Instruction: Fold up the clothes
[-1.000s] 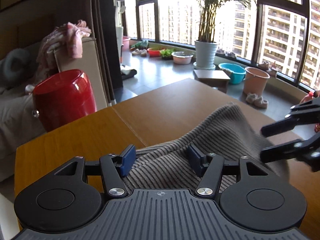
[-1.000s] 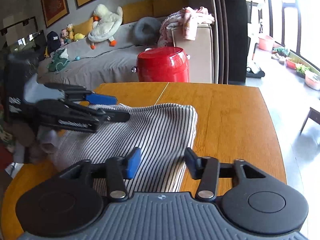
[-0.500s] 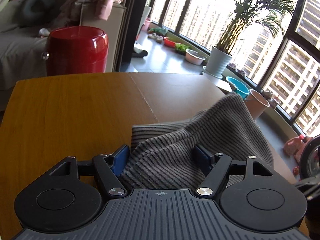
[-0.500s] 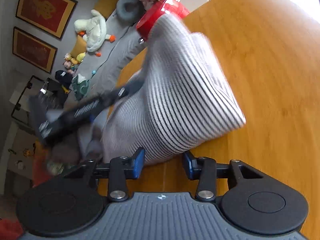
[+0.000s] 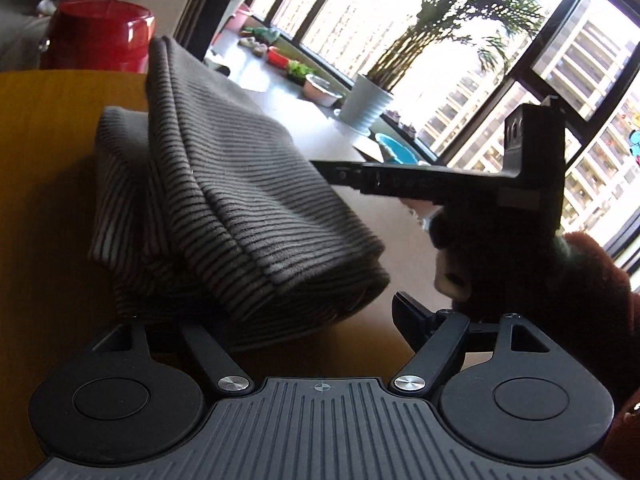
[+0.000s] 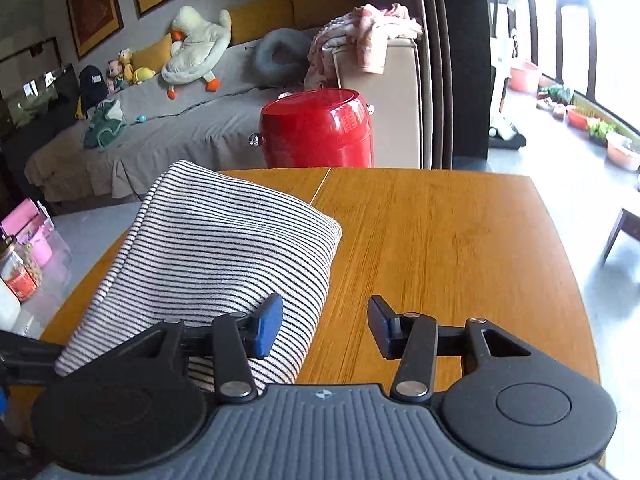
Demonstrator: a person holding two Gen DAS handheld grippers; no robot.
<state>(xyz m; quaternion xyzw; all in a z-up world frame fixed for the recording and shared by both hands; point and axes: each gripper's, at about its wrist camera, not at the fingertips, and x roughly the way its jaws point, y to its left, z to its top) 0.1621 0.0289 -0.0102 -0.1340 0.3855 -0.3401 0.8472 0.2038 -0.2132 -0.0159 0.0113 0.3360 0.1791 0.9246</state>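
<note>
A grey-and-black striped garment (image 5: 240, 200) lies folded into a thick bundle on the wooden table (image 6: 440, 240). My left gripper (image 5: 280, 320) sits right at the bundle's near edge, and its jaws are opening. The cloth covers its left finger, and the right finger (image 5: 412, 316) stands clear of the fabric. My right gripper (image 6: 322, 328) is at the garment's (image 6: 224, 248) near right corner, jaws opening. Its blue left pad (image 6: 266, 328) hovers over the cloth and its right finger (image 6: 380, 328) over bare wood. In the left wrist view a hand holds the right gripper (image 5: 336, 172) side-on beside the bundle.
A red drum-shaped stool (image 6: 316, 132) stands past the table's far edge, with a sofa (image 6: 180, 120) of soft toys behind it. Jars and a pink box (image 6: 24, 248) sit low at the left. A potted plant (image 5: 368, 104) and basins line the window.
The garment went from lying spread flat to a doubled-over bundle. The right gripper swung the cloth over and let it go. The left gripper's view rolled and came in close to the fold.
</note>
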